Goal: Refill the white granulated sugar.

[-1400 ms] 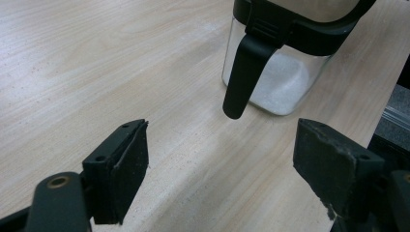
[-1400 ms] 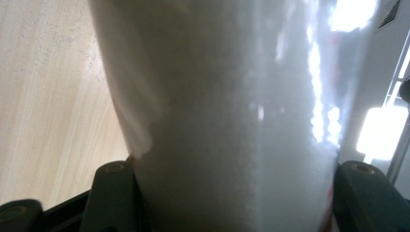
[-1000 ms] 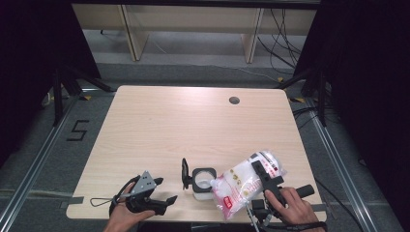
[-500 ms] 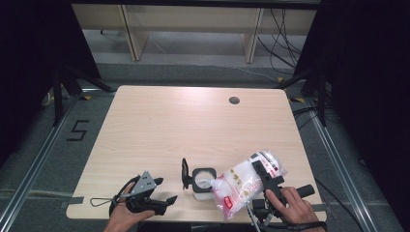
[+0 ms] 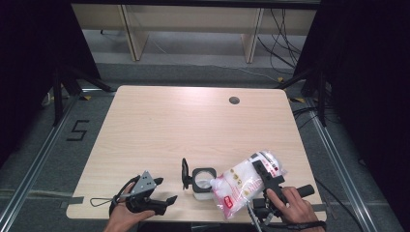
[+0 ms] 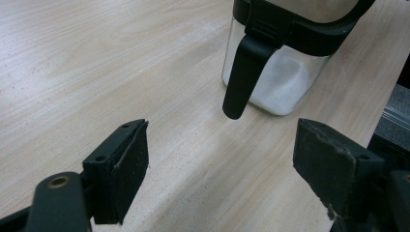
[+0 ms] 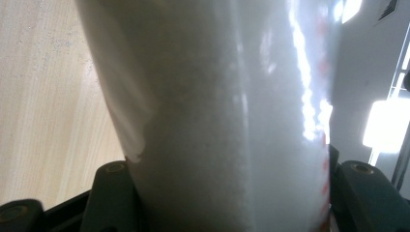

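Seen from above: a light wooden table (image 5: 193,130) with a small clear jar (image 5: 203,182) standing near its front edge, taken here as the landmark. Black rim around the jar's mouth, black hinged lid (image 5: 184,173) flipped open and standing upright on the jar's left side. White grains lying in the jar's bottom, visible through the glass in the left gripper view (image 6: 278,72), with the lid's black latch hanging down its front.

Just right of the jar, touching its open mouth: a clear plastic bag of white grains (image 5: 244,181) with red print, tilted so its lower corner dips toward the mouth. Pinched around the bag's upper part, the right gripper (image 5: 263,171), held by a hand (image 5: 290,208) at the table's front edge. In the right gripper view, bag (image 7: 227,121) pressed between both black jaws.

Left of the jar, set apart from it: the left gripper (image 5: 167,199), held low over the table by the other hand (image 5: 123,217), pointing toward the jar. Jaws spread wide, nothing between them.

Far behind the jar, near the table's back edge: a small round cable hole (image 5: 234,100).
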A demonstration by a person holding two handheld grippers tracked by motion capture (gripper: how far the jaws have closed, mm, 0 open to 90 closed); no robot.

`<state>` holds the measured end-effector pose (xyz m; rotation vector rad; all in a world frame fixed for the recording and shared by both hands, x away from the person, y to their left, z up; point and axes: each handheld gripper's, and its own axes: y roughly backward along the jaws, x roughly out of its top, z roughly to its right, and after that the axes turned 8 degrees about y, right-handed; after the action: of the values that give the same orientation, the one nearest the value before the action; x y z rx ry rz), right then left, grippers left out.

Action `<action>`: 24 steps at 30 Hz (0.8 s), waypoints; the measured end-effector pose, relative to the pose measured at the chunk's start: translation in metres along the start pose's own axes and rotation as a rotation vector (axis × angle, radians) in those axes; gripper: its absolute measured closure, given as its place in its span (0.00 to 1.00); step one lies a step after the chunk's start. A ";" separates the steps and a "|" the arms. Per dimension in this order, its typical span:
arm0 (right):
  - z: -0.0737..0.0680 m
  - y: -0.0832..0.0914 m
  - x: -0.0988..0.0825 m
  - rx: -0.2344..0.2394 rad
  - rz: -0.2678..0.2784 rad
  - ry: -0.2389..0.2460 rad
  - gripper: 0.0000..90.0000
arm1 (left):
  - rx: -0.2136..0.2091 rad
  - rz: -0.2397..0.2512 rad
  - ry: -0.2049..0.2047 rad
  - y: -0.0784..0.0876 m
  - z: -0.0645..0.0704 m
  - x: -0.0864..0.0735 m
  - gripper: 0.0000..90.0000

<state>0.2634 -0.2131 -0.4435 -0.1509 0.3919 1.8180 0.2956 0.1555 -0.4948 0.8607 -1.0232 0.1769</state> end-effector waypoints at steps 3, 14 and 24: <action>0.001 -0.002 -0.001 -0.025 0.027 0.027 0.48 | -0.004 0.003 -0.016 0.000 -0.001 0.001 0.22; 0.005 -0.001 -0.004 -0.025 0.034 0.029 0.48 | 0.012 -0.016 -0.038 0.002 -0.003 0.001 0.22; 0.005 -0.002 -0.007 -0.031 0.032 0.036 0.48 | 0.002 0.002 -0.010 0.001 -0.001 0.000 0.22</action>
<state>0.2676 -0.2170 -0.4372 -0.2006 0.3934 1.8561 0.2959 0.1561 -0.4943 0.8628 -1.0335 0.1755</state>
